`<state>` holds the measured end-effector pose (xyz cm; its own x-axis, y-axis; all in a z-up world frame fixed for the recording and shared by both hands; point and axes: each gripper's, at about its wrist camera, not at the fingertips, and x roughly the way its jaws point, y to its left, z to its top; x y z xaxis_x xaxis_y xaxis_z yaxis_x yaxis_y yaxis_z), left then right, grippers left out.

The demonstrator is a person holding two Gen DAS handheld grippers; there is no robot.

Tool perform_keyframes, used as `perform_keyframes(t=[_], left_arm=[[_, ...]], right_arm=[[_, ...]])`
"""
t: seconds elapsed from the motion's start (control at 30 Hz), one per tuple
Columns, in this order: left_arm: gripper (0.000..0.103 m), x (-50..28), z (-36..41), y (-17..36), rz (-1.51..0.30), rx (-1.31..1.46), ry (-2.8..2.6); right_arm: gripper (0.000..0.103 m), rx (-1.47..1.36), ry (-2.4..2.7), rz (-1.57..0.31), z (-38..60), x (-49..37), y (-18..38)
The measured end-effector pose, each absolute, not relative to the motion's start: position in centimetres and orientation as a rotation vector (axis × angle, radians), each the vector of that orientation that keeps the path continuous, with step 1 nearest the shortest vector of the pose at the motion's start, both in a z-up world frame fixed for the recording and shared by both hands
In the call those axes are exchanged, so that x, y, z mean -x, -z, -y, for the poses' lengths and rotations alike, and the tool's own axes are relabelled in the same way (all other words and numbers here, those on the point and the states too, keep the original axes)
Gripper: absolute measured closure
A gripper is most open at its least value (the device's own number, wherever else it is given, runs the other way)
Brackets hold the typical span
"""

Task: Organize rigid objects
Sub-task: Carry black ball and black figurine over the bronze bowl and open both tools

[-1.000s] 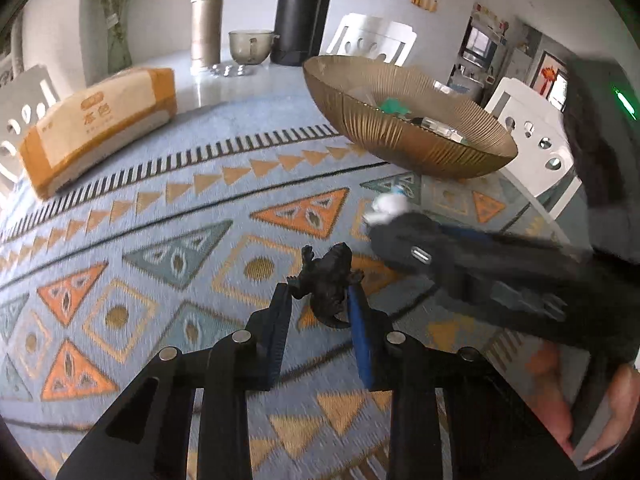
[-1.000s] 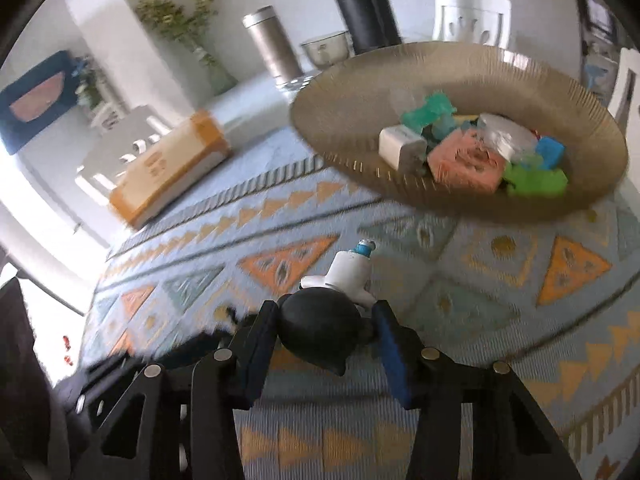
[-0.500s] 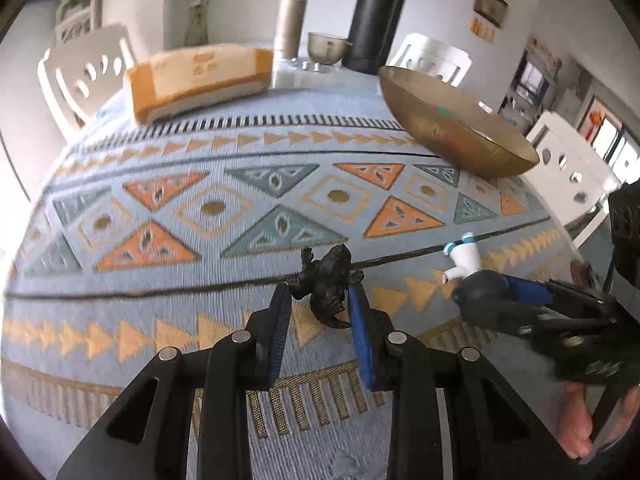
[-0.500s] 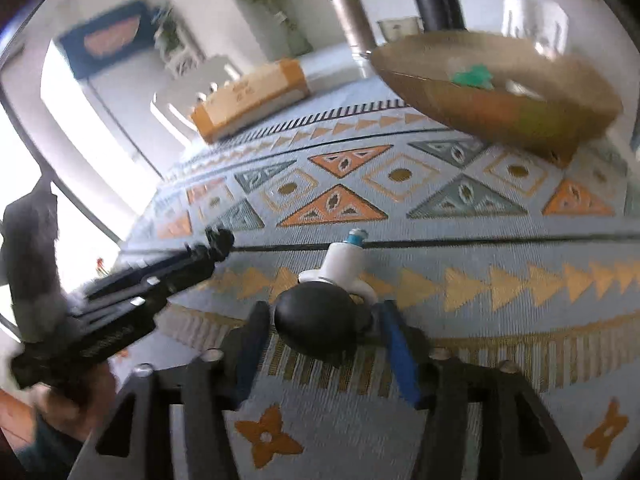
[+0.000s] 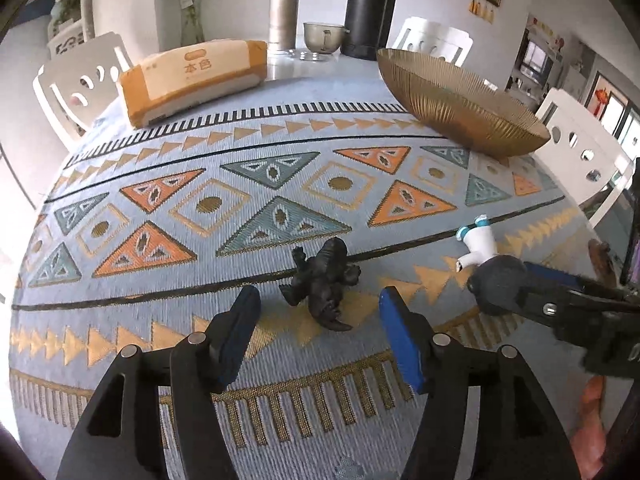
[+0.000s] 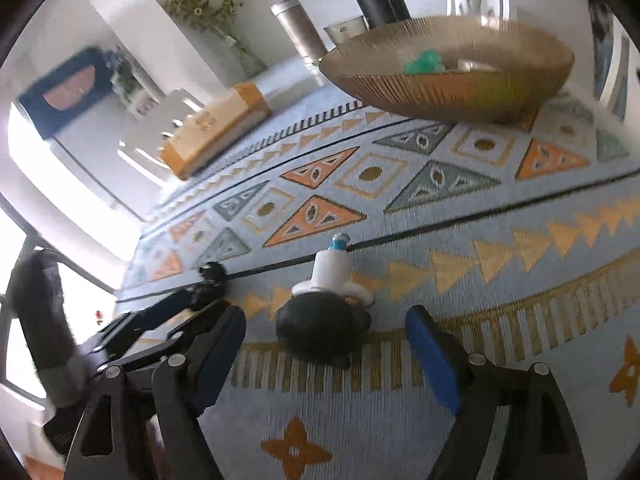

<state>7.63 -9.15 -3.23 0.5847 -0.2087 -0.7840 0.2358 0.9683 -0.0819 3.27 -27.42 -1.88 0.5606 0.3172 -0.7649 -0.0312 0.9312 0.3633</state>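
Left gripper (image 5: 316, 320) jaws opening, black dinosaur figure (image 5: 322, 280) loose on desk cloth (image 5: 240, 168) between them. Right gripper (image 6: 326, 340) opening too, black-and-white toy (image 6: 324, 312) released. Gold bowl (image 5: 460, 100) holds other pieces; sorting seems partway.

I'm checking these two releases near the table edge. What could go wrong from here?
The black dinosaur figure lies on the woven mat between the opening left gripper; a pad could clip it on withdrawal. The round-headed white figure lies between the opening right gripper and might roll.
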Motion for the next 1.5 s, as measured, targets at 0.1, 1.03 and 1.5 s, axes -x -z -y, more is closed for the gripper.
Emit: perform_keyframes(t=[0.1,1.03,1.5], left_arm=[[0.043,-7.7,9.4,3.3,-0.910,-0.052,0.244],[0.072,-7.5,7.8,0.8,-0.836,0.094,0.284],[0.072,-13.6,17.8,-11.5,-0.597,0.010,0.437]], right_arm=[[0.027,-0.248,-0.121,-0.932,26.4,-3.4,2.1],[0.064,-0.241,-0.030,-0.713,30.2,0.0,-2.6],[0.064,-0.336,0.132,-0.478,39.9,-3.3,-14.6]])
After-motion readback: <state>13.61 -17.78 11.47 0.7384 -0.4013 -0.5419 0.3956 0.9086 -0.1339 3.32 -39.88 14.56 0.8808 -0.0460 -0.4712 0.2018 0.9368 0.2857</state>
